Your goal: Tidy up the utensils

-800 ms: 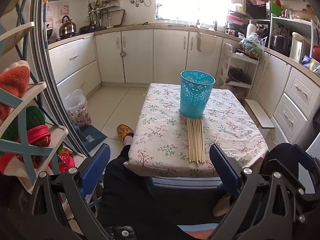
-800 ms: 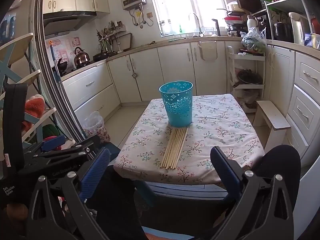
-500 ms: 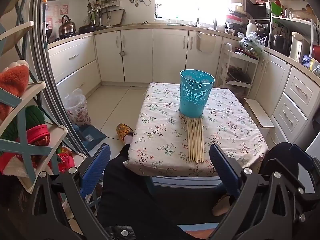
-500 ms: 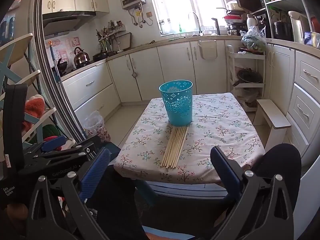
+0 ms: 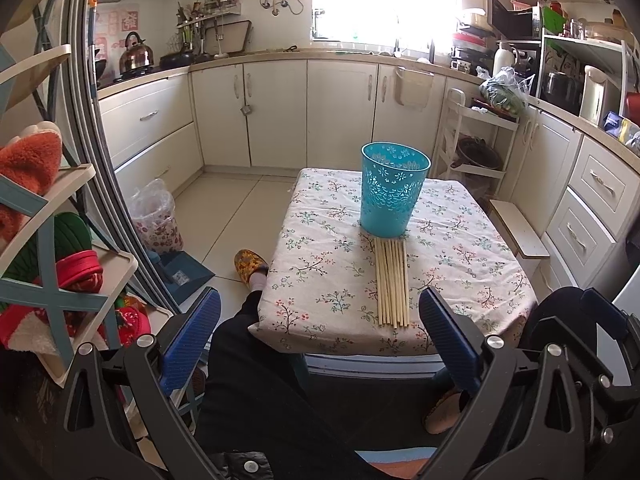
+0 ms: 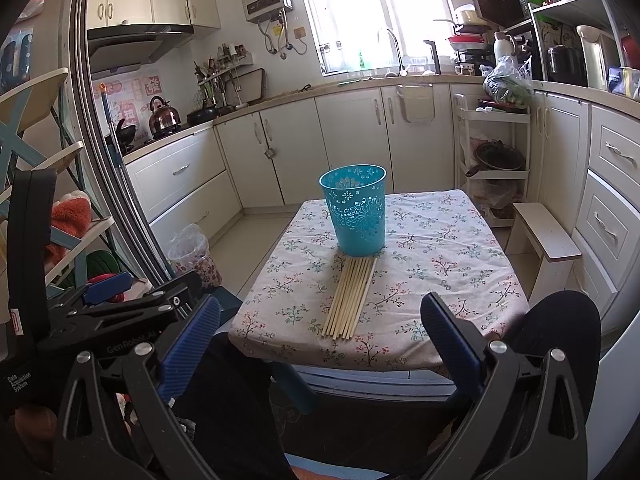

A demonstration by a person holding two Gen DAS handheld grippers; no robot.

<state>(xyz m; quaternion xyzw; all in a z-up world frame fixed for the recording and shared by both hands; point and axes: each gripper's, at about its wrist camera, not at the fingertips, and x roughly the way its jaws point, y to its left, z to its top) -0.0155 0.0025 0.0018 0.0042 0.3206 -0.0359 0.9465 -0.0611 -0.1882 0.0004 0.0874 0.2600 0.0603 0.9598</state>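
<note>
Now, chopsticks [image 5: 392,282]: a flat bundle of pale wooden sticks lying side by side on the table, far ends touching the foot of the cup, near ends just short of the table's front edge.
Cup: a turquoise perforated cup [image 5: 394,190] standing upright near the middle of the table, right behind the sticks.
Table: a small table [image 5: 320,272] under a floral cloth, with the person's dark-trousered legs at its near edge.
Left gripper [image 5: 320,332]: blue-padded fingers spread wide with nothing between them; it is held back from the table's front edge, with the sticks ahead and a little right of its centre line.
Right gripper [image 6: 320,336]: likewise spread wide and holding nothing; the sticks [image 6: 350,298] lie ahead between its two fingers, apart from both, and the cup [image 6: 356,210] stands beyond them.
Gripper spacing: the left gripper's black frame shows at the lower left of the right wrist view, beside the right one.
</note>
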